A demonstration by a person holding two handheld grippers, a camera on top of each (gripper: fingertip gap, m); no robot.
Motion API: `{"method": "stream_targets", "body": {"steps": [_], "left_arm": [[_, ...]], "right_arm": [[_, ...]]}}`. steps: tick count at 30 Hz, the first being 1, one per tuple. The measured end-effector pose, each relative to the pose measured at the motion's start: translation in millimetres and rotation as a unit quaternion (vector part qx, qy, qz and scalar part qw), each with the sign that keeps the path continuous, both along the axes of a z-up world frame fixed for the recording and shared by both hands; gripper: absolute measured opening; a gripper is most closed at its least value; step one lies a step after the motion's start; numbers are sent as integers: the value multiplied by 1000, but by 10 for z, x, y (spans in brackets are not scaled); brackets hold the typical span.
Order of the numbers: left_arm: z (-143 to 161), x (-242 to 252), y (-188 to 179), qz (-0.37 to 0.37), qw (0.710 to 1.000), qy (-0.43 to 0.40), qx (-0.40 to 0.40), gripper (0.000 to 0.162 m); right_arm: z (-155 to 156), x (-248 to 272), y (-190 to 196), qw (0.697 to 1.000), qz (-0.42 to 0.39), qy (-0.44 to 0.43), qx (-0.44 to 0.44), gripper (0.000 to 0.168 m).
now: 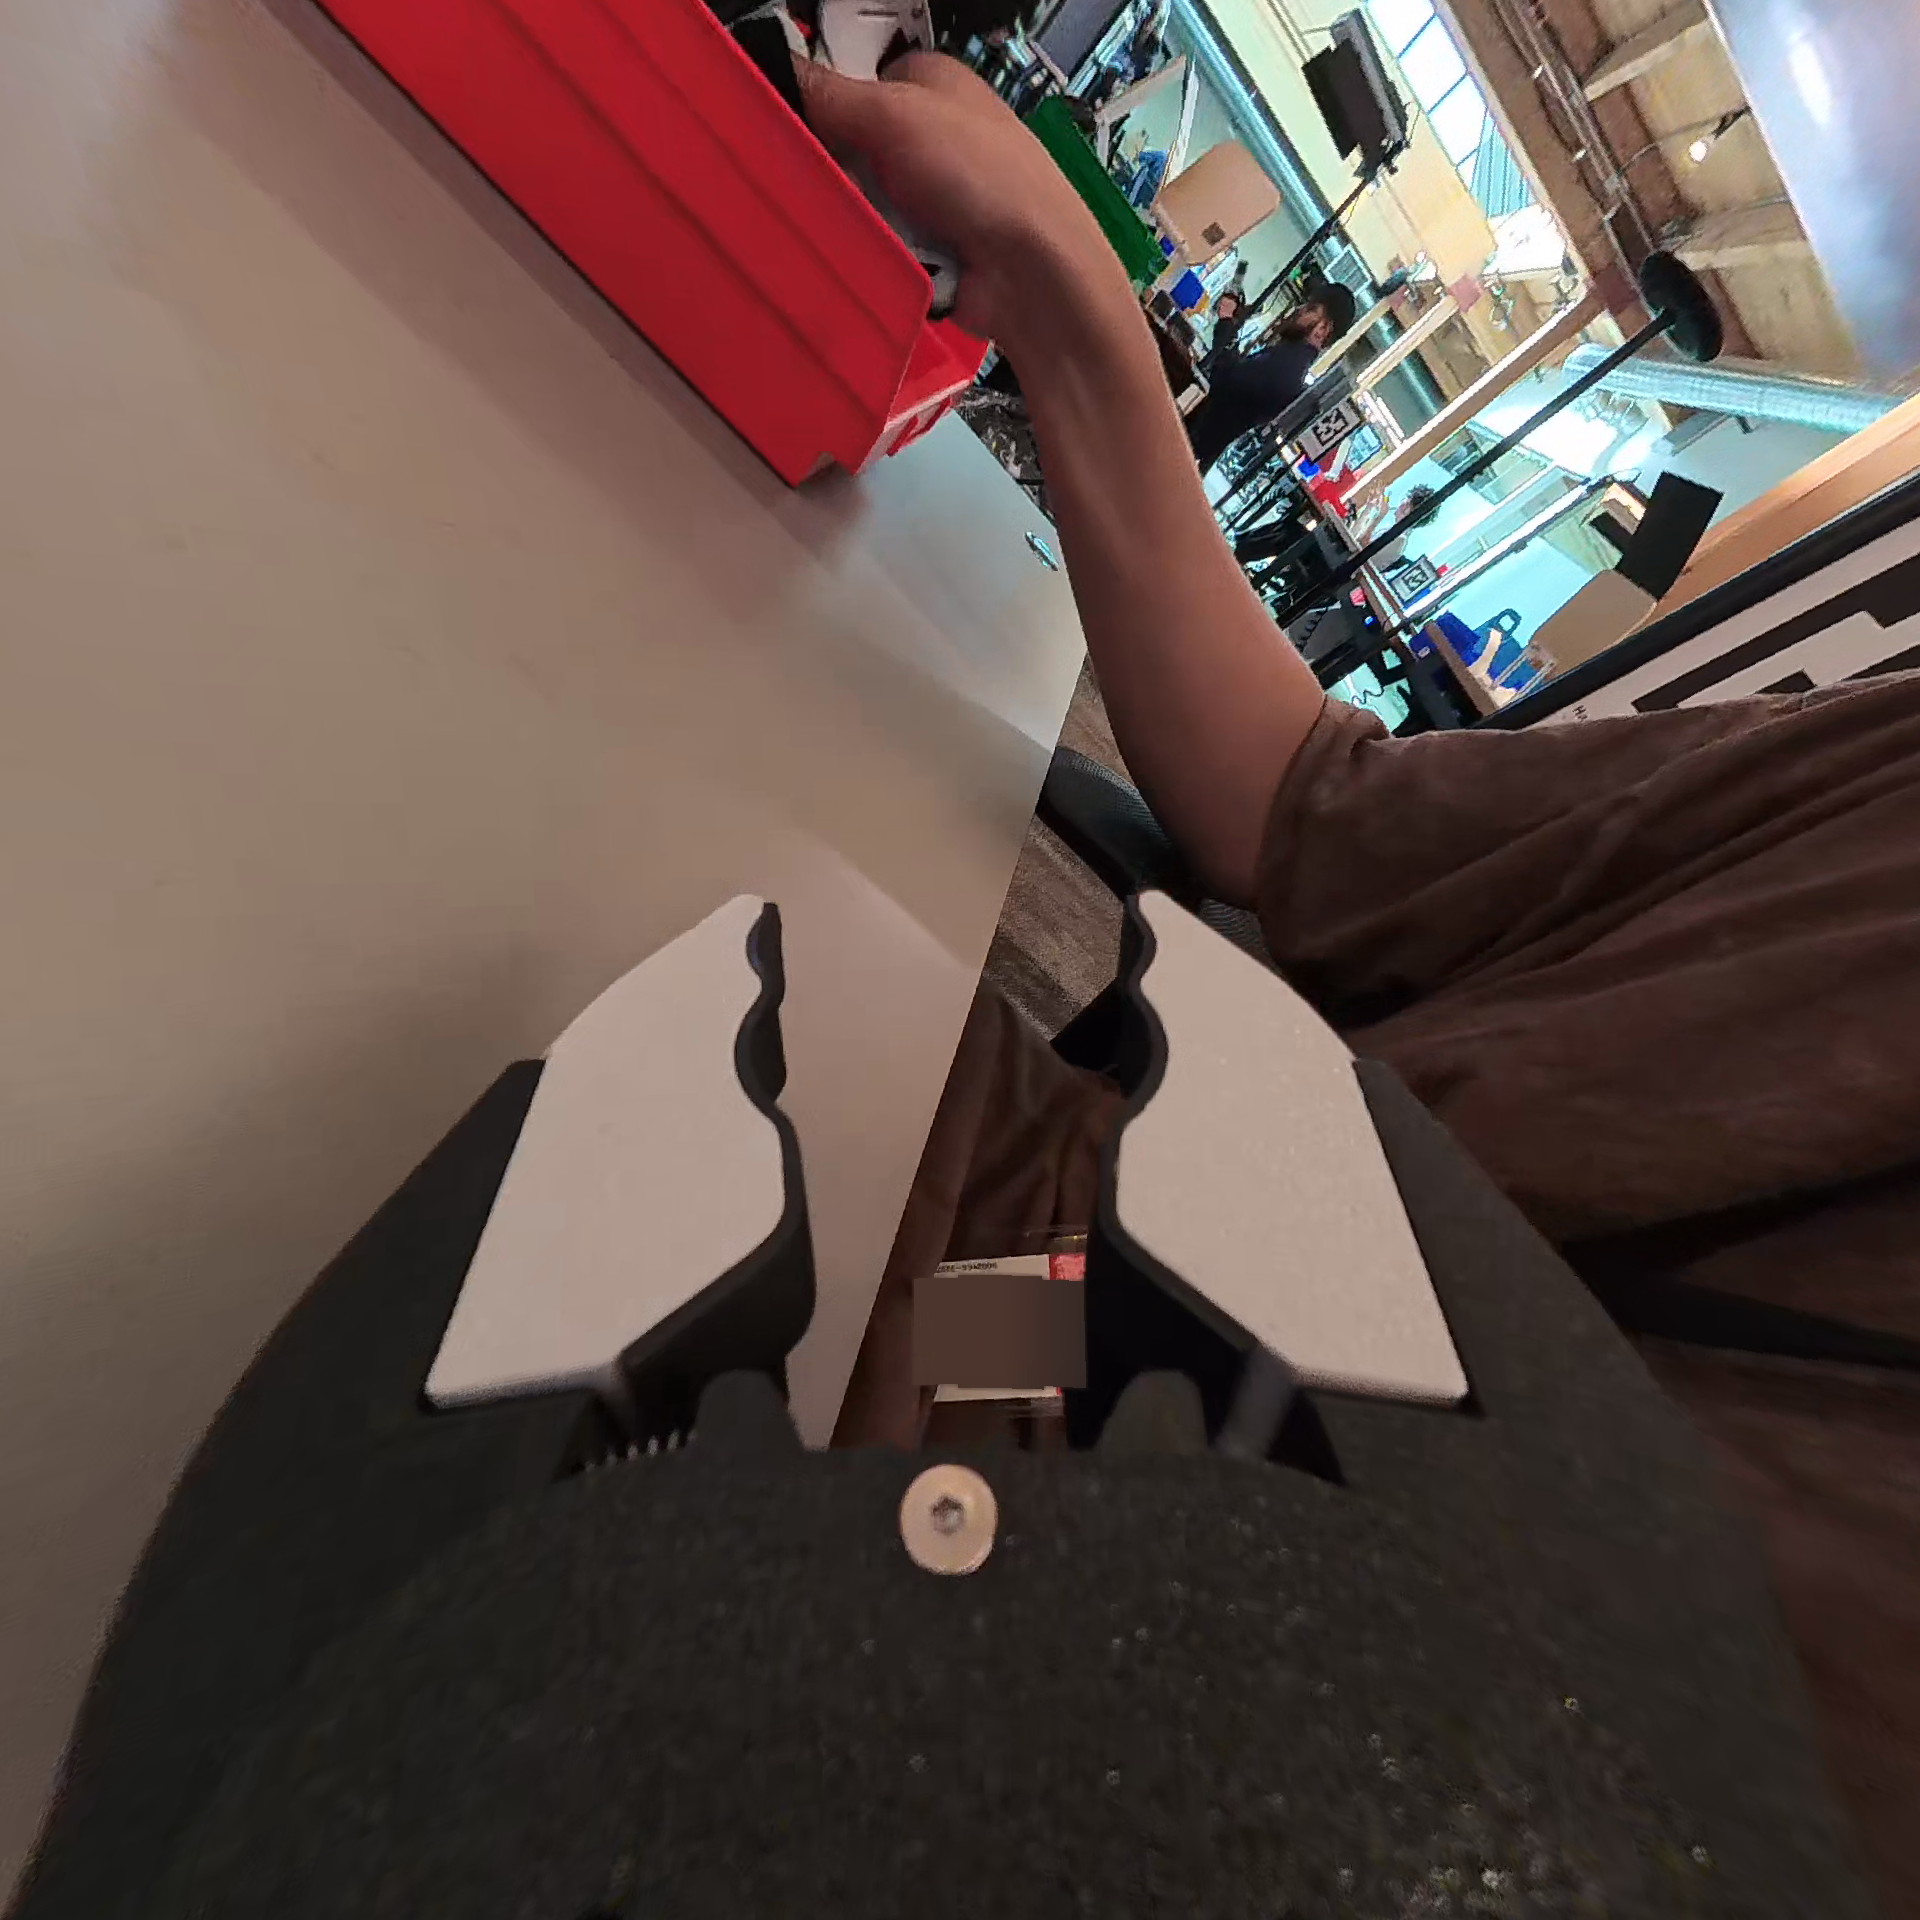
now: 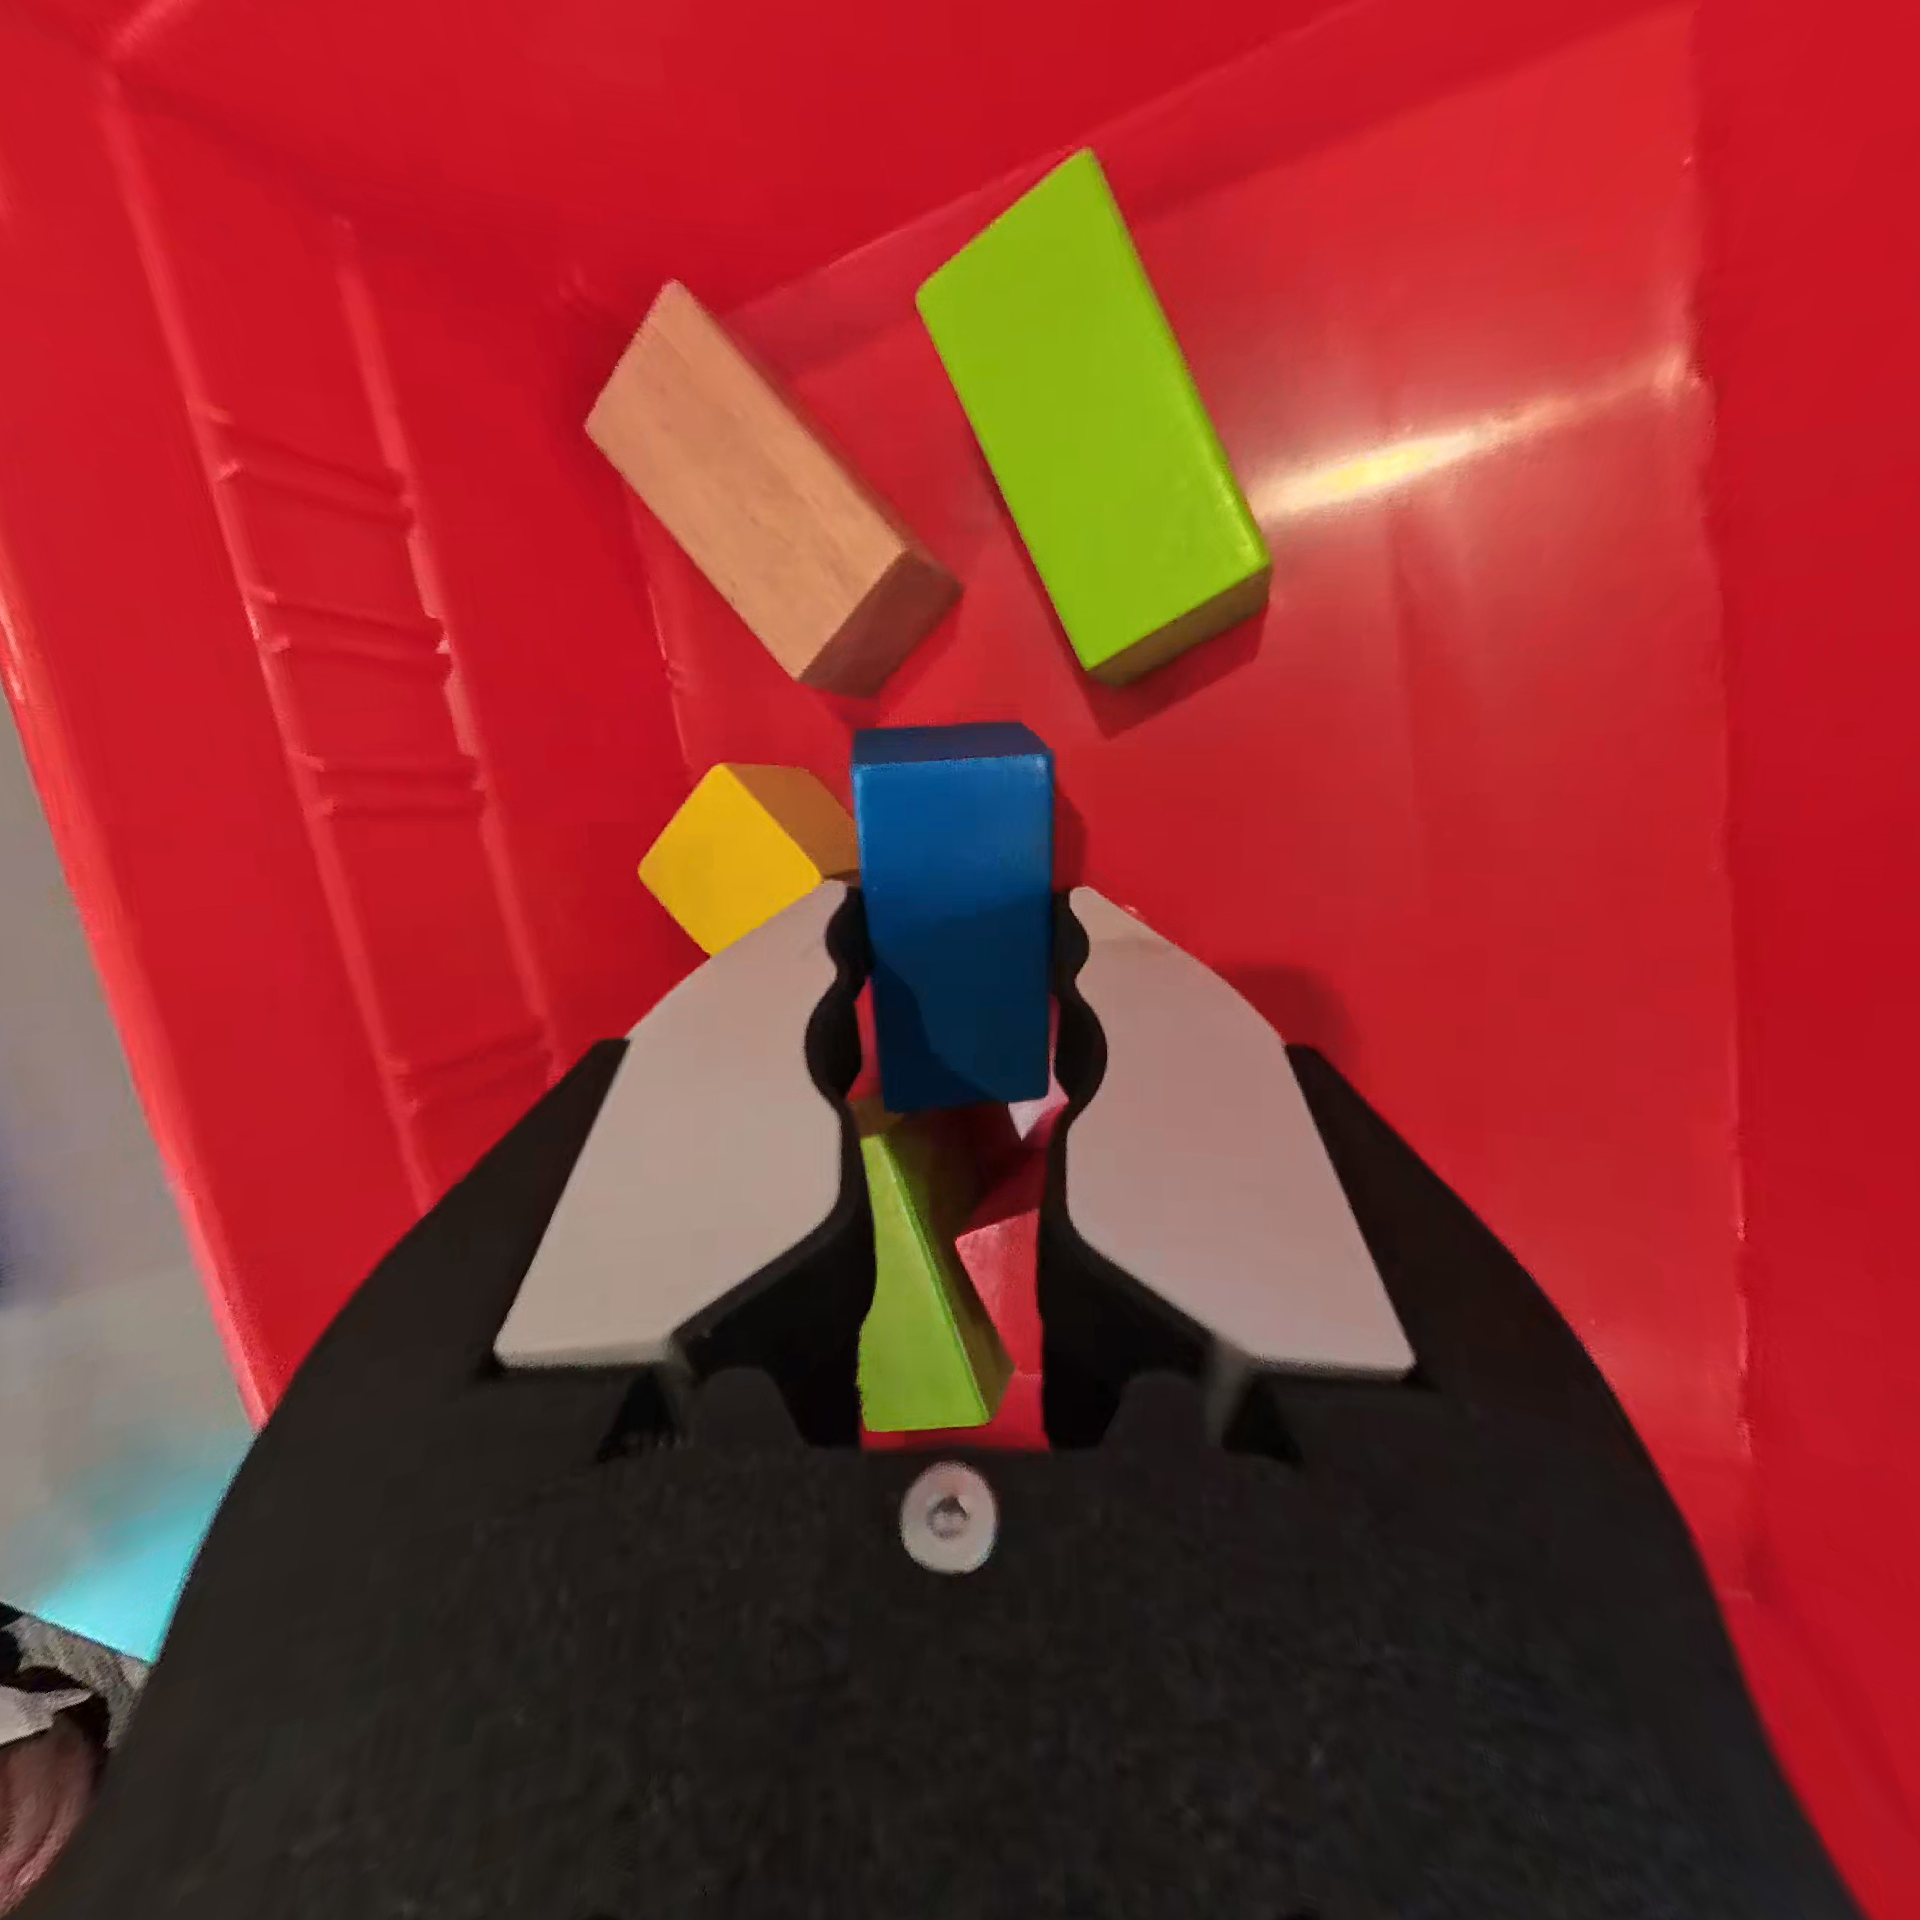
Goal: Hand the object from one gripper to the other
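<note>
My right gripper (image 2: 958,914) is inside a red bin (image 2: 1455,935) and is shut on a blue wooden block (image 2: 951,894), which stands lengthwise between the two fingers. My left gripper (image 1: 951,925) is open and empty, tilted, over the near edge of a white table (image 1: 312,623). In the left wrist view the red bin (image 1: 665,208) stands on the table far off, and a person's hand (image 1: 935,177) and bare arm reach into it; the right gripper itself is hidden there.
In the bin lie a plain wooden block (image 2: 758,488), a large green block (image 2: 1091,416), a yellow block (image 2: 732,857) and a smaller green block (image 2: 925,1288) under the fingers. A person's brown-shirted torso (image 1: 1558,987) is right of the left gripper.
</note>
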State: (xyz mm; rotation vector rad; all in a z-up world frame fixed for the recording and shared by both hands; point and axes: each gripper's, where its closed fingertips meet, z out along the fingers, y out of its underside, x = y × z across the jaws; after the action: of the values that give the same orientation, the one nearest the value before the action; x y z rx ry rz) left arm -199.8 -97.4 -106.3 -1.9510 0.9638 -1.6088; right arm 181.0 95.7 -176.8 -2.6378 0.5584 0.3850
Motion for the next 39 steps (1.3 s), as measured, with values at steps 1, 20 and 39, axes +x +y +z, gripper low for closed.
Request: {"method": "stream_targets", "body": {"steps": [1,20,39], "left_arm": [[-3,-3,3,0,1000,2,2,62],[-54,-89,176,39,999,23,23,63],[220,-921,915,145,942,229,199,61]], "right_arm": [[-4,18,-5,1000,-1,-11,-5,34],[2595,-366,-375,881,78,-55,464,44],[532,-3080,-1847,765,457,-95,444,58]]}}
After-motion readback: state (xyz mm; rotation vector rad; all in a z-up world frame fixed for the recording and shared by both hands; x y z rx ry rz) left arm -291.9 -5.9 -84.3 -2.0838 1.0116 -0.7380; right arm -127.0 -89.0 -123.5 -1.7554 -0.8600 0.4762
